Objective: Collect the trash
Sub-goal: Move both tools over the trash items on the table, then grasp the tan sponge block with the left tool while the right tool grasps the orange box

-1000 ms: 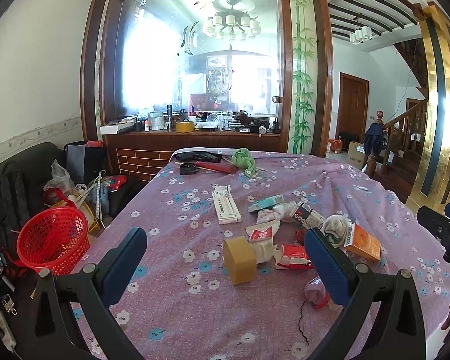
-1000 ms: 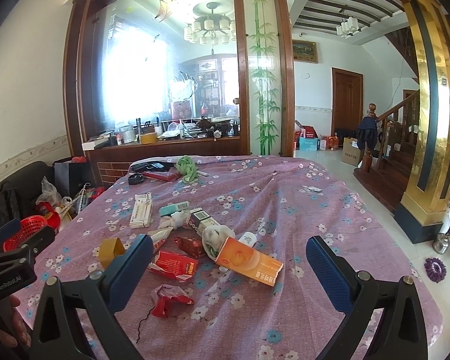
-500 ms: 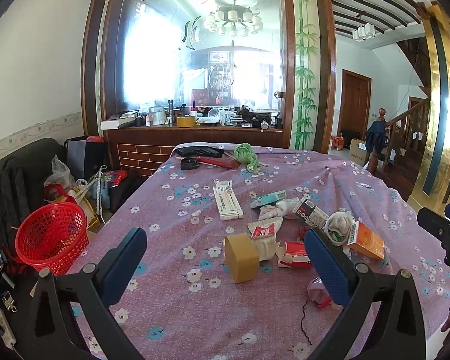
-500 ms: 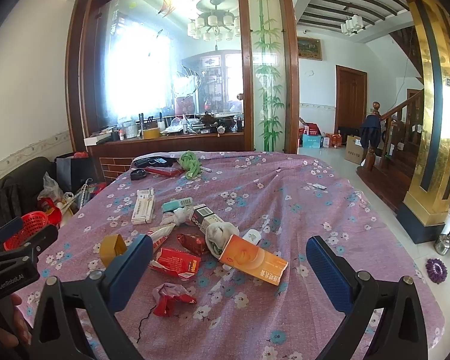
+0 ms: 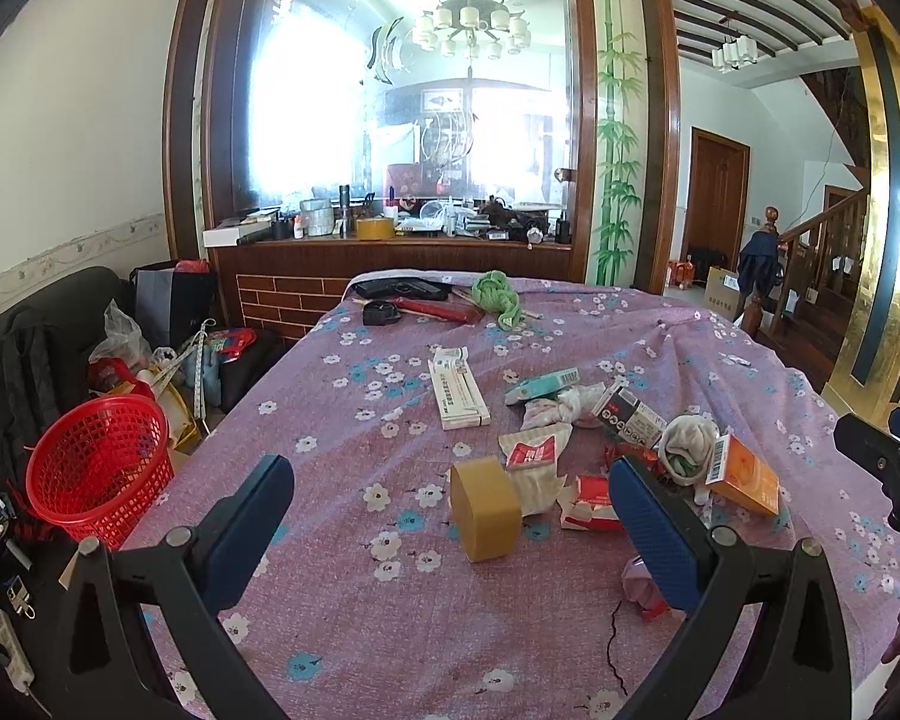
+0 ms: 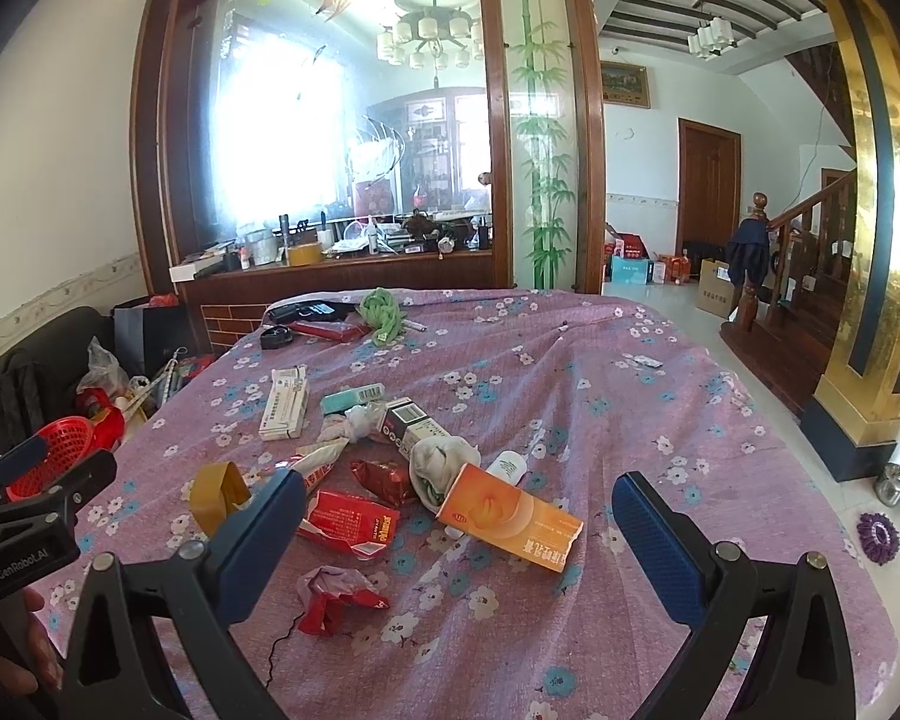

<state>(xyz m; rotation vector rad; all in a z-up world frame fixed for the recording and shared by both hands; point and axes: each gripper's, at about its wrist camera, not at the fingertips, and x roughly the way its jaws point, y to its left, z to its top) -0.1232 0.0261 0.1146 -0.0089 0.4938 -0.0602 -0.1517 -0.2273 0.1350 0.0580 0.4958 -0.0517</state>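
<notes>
Trash (image 6: 426, 474) clusters mid-surface on the purple floral cloth (image 5: 342, 600), toward the near edge. Left tool (image 5: 450, 516) and right tool (image 6: 450, 534) both hover wide open, holding nothing. Red basket (image 5: 99, 468) sits off the left edge. Risk: overlapping wrappers and orange box (image 6: 510, 517) could snag 2 items together, or drag cloth.
</notes>
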